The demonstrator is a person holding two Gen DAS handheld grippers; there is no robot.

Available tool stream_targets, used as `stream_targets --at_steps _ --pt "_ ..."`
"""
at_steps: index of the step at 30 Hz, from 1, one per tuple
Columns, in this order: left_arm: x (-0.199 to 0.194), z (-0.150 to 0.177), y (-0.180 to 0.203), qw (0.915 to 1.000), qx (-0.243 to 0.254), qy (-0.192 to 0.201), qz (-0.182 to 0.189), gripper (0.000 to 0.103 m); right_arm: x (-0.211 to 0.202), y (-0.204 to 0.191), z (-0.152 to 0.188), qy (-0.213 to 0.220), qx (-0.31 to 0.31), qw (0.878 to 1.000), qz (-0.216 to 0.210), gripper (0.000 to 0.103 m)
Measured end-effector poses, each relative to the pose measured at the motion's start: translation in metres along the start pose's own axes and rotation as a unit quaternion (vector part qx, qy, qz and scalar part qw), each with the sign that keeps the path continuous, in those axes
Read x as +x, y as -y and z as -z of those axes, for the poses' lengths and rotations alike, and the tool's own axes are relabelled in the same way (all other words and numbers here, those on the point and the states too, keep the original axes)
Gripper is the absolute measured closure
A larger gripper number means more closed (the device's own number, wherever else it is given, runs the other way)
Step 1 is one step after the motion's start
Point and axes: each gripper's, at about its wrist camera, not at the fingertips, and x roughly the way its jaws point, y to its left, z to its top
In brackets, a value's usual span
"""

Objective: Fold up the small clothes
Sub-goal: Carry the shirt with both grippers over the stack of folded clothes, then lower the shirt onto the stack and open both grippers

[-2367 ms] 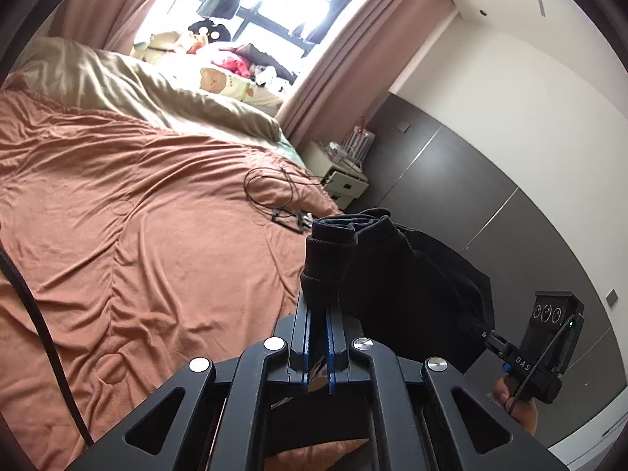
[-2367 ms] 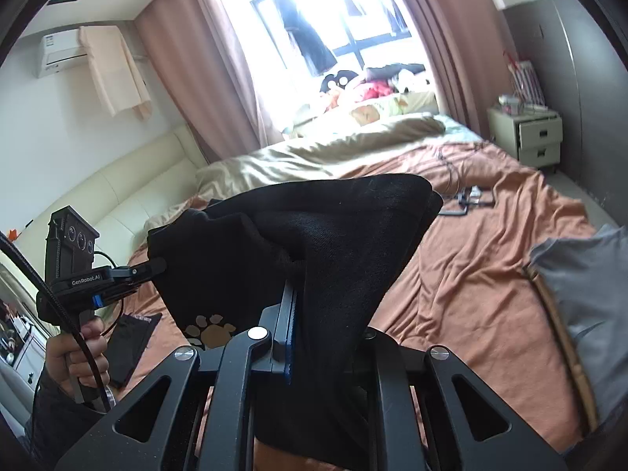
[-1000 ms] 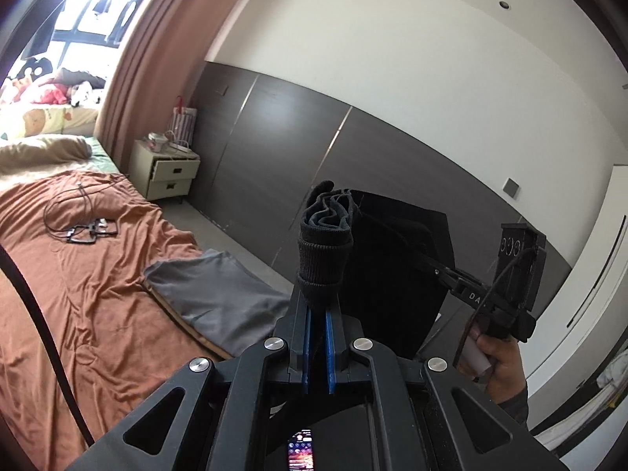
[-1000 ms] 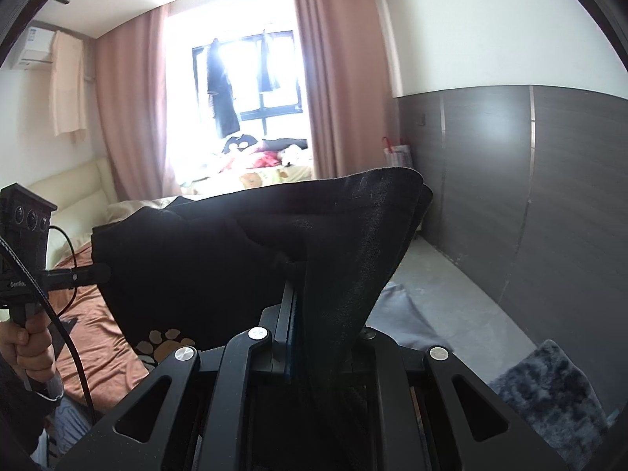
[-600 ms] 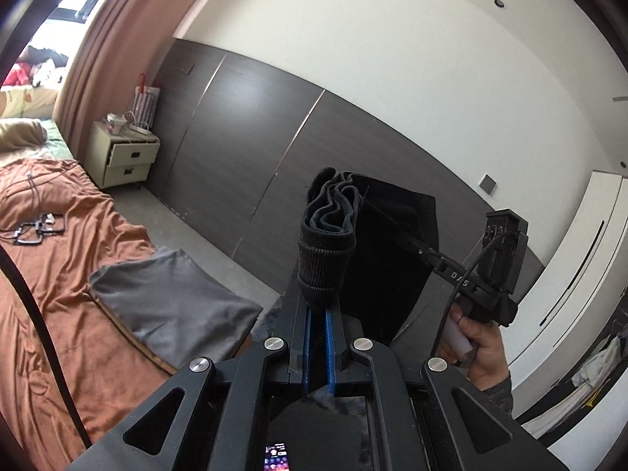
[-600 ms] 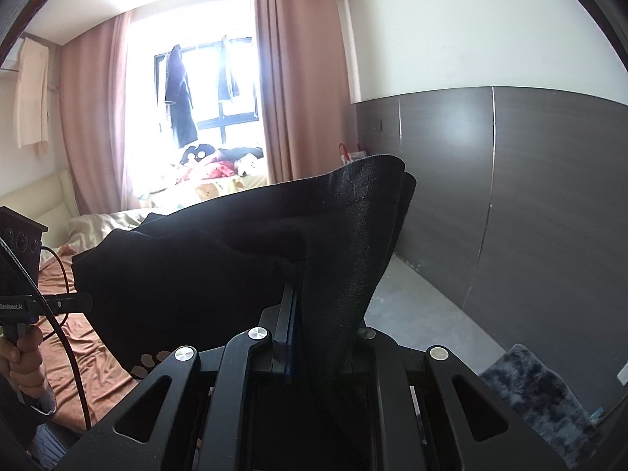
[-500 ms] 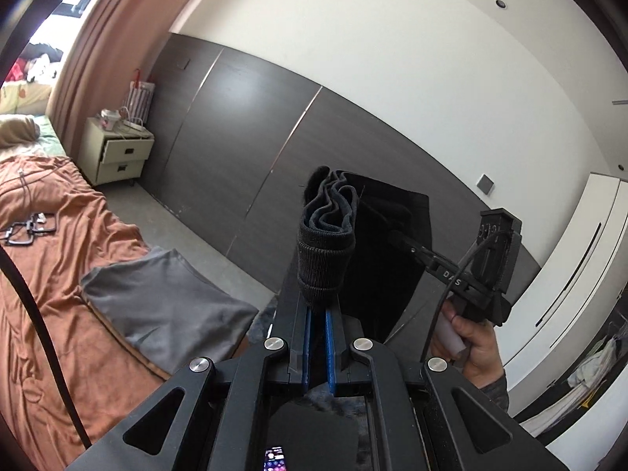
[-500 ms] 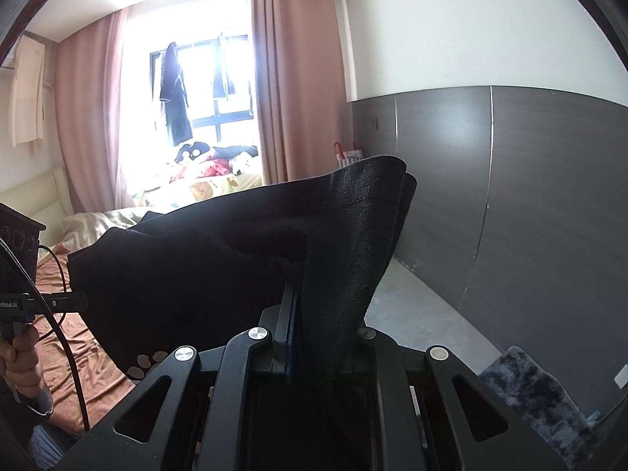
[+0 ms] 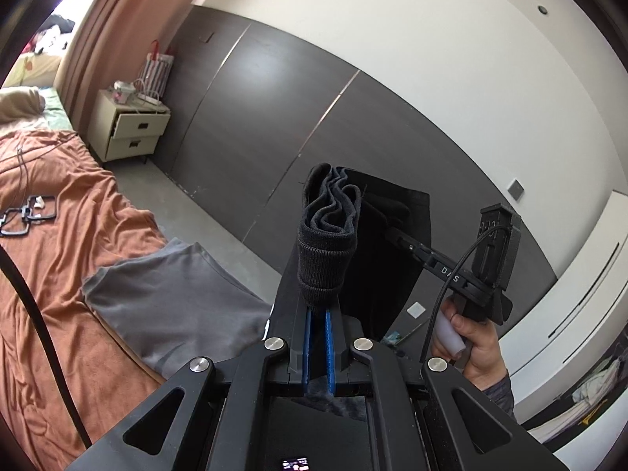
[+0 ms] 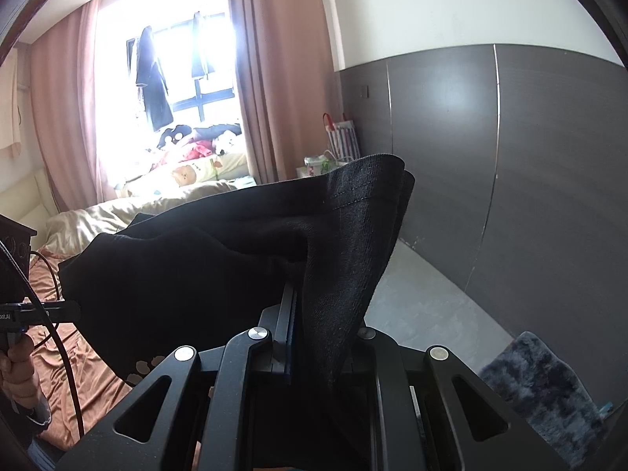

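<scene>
Black garment (image 10: pixel 219 274), one piece with paw prints at its hem, hangs in the air stretched between two grippers: left gripper (image 9: pixel 318 306) clamps its ribbed cuff, right gripper (image 10: pixel 298 302) pinches an edge. "DAS" marks the right gripper's arm.

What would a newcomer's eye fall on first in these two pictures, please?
First, the black garment stretched in mid-air between the left tongs, which pinch its bunched ribbed edge, and the right tongs, clamped on another edge. Next, the bright window with pink curtains behind the bed. Then the grey cloth lying on the orange bedspread.
</scene>
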Motion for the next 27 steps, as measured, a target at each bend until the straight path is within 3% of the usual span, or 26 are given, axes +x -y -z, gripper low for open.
stream_targets --at_steps 10,17,23,27 --pt "0.021 -0.027 -0.077 0.9984 -0.047 0.006 -0.032 0.097 0.093 -0.055 -0.024 -0.038 -0.002 0.999 0.008 0.093" --pt "0.038 -0.03 -0.14 0.9947 -0.086 -0.002 -0.055 0.097 0.179 -0.099 -0.04 -0.082 -0.023 0.996 0.007 0.093" --pt "0.07 -0.026 -0.195 0.9911 -0.114 -0.024 -0.066 0.097 0.229 -0.094 -0.037 -0.122 -0.027 0.992 0.014 0.093" --pt "0.088 -0.019 -0.231 0.9884 -0.132 -0.032 -0.069 0.097 0.25 -0.059 -0.055 -0.146 -0.023 0.989 0.017 0.093"
